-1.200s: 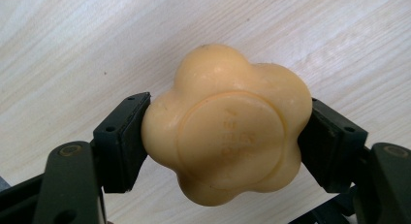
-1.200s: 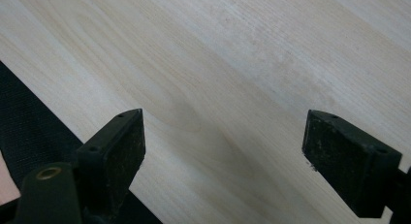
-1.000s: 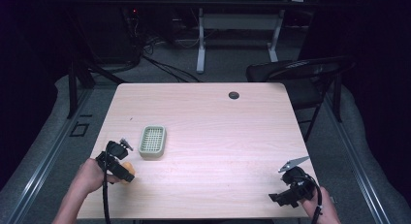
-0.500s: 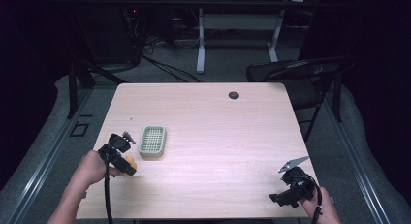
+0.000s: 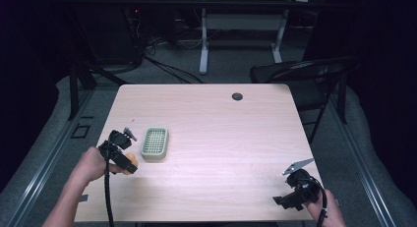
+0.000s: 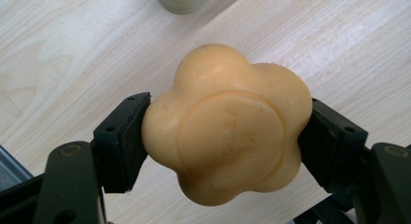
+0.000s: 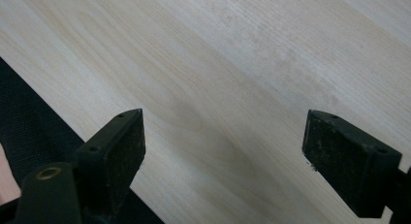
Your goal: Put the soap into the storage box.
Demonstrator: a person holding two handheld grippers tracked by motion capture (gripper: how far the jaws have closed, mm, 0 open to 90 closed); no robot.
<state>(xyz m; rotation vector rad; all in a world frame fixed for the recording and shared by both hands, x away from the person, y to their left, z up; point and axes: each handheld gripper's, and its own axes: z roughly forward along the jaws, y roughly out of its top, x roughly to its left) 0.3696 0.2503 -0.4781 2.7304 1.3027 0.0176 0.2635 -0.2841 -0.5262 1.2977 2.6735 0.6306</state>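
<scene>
The left gripper [image 6: 227, 132] had its fingers clamped on a flower-shaped orange soap [image 6: 227, 124], held above the counter [image 5: 221, 133] just beside the green soap dish [image 5: 154, 143]. The right gripper [image 7: 225, 151] stood wide open, holding nothing.

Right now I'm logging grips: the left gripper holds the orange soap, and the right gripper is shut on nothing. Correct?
Not quite. The left gripper does hold the soap, but the right gripper is open: the right gripper view shows its jaws wide apart over the bare table.
</scene>
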